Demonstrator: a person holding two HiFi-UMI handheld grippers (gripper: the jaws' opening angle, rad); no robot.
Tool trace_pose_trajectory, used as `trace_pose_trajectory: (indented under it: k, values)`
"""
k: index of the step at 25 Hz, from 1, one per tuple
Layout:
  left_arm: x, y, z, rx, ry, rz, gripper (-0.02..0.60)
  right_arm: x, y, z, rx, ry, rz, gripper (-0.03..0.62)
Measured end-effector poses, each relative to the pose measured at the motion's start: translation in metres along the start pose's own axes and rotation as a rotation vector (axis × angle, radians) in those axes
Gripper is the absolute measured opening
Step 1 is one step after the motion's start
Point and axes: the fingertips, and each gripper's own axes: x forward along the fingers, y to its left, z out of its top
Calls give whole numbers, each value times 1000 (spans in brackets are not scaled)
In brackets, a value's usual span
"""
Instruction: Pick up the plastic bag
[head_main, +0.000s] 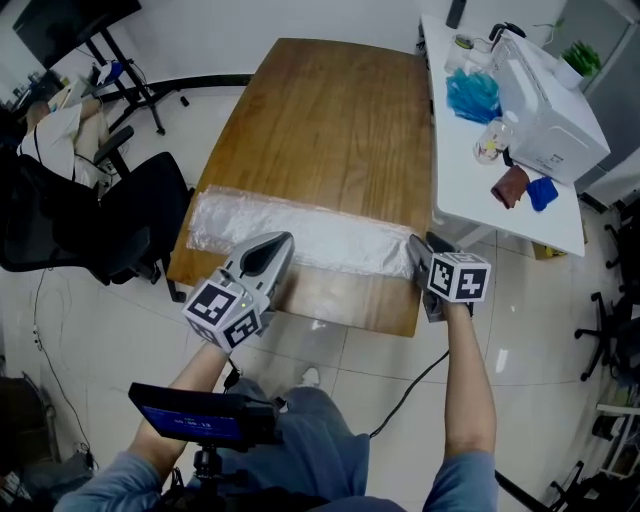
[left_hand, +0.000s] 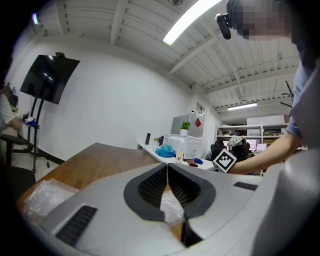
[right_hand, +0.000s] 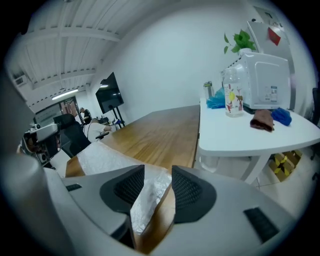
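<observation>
A clear, crinkled plastic bag (head_main: 320, 235) lies flat across the near part of the wooden table (head_main: 330, 120). My left gripper (head_main: 283, 240) reaches over the bag's near edge around its middle. In the left gripper view its jaws (left_hand: 167, 167) meet tip to tip, with crinkled film (left_hand: 172, 205) caught between the pads. My right gripper (head_main: 418, 245) is at the bag's right end by the table corner. Its jaws (right_hand: 158, 170) stand apart with the bag's end (right_hand: 145, 195) between them, and the pads are not pressing on it.
A white side table (head_main: 470, 190) stands to the right. It carries a white appliance (head_main: 550, 110), a blue bag (head_main: 472, 95), a jar and cloths. A black office chair (head_main: 110, 225) is to the left of the wooden table. A bare wood strip (head_main: 340, 300) runs along the near edge.
</observation>
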Motion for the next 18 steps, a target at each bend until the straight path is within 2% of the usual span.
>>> trace_pose_trajectory:
  k: [4, 11, 16, 18]
  values:
    - [1, 3, 3, 4, -4, 3, 14, -2, 3, 12, -28, -36, -13, 181]
    - [7, 1, 8, 35, 7, -2, 14, -8, 22, 37, -59, -111, 15, 181]
    - [15, 8, 3, 97, 63, -11, 10, -9, 50, 51, -94, -166, 43, 179]
    - [14, 19, -5, 128, 124, 4, 9, -6, 65, 47, -121, -162, 54, 178]
